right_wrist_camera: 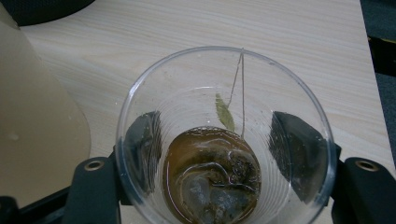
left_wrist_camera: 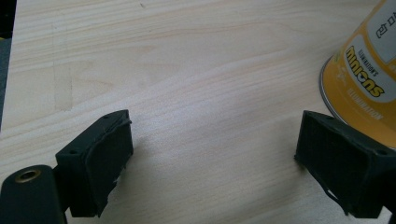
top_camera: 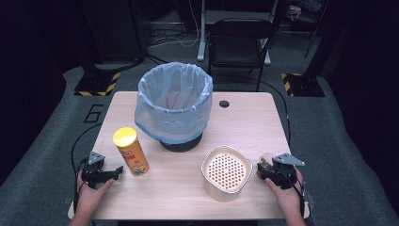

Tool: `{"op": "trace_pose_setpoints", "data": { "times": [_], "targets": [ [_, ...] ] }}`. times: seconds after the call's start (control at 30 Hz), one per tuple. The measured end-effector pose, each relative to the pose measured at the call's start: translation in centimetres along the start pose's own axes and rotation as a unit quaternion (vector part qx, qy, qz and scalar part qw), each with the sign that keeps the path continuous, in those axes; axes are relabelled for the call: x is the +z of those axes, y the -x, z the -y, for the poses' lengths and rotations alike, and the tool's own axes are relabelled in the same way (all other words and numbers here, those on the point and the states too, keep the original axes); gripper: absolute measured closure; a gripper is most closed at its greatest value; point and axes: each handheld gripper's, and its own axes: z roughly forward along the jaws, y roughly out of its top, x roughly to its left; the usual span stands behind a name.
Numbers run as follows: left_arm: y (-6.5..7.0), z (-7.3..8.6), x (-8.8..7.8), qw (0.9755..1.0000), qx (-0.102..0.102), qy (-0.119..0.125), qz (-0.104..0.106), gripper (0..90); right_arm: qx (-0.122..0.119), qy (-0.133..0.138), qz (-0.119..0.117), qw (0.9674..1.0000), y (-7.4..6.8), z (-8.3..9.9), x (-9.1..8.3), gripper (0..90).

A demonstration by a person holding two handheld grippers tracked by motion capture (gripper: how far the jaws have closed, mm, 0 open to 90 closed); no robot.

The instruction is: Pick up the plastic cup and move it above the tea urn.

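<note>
Standing upright at about four o'clock on the table (top_camera: 244, 122), the clear plastic cup (right_wrist_camera: 224, 135) has its long axis vertical and its mouth facing straight up. The right gripper (top_camera: 275, 172) has its two black jaws set against the cup's wall from opposite sides, at nine and three o'clock as the right gripper view looks down into it, and the pads seem to press on the plastic, so the cup is grasped. A little brown liquid lies in the bottom with a tea bag (right_wrist_camera: 212, 179) sunk in it; the bag's string climbs the inner wall to the rim at twelve o'clock, and a small leaf sticks to the wall beside it.

Just beside the cup, at its nine o'clock in the high view, stands a cream strainer basket (top_camera: 226, 173) with a perforated floor. A bin lined with a pale blue bag (top_camera: 174, 101) occupies the table's centre toward twelve o'clock.

At about eight o'clock the left gripper (top_camera: 113, 173) rests on the wood with its jaws spread and nothing between them. A yellow chip can (top_camera: 131, 150) stands upright just beside it, near one jaw tip, its lid up.
</note>
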Motion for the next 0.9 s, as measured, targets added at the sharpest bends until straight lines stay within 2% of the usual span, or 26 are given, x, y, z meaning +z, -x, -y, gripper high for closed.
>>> {"op": "trace_pose_setpoints", "data": {
  "times": [0.4,0.67,0.77,0.9],
  "targets": [
    [0.0,0.0,0.0,1.0,0.0,0.0,0.0,10.7,-0.013,0.006,-0.011,0.9998,0.1,-0.3,0.1,33.9],
    [0.0,0.0,0.0,1.0,0.001,0.0,0.0,10.7,-0.023,0.018,-0.026,0.9992,0.5,-1.6,-0.5,34.0],
    [0.0,0.0,0.0,1.0,-0.001,0.0,0.0,10.7,-0.042,0.026,-0.04,0.998,0.7,-2.8,-1.0,34.5],
    [0.0,0.0,0.0,1.0,-0.002,0.0,0.0,10.7,-0.068,0.022,-0.048,0.9963,0.9,-4.2,-1.2,34.5]
  ]
}}
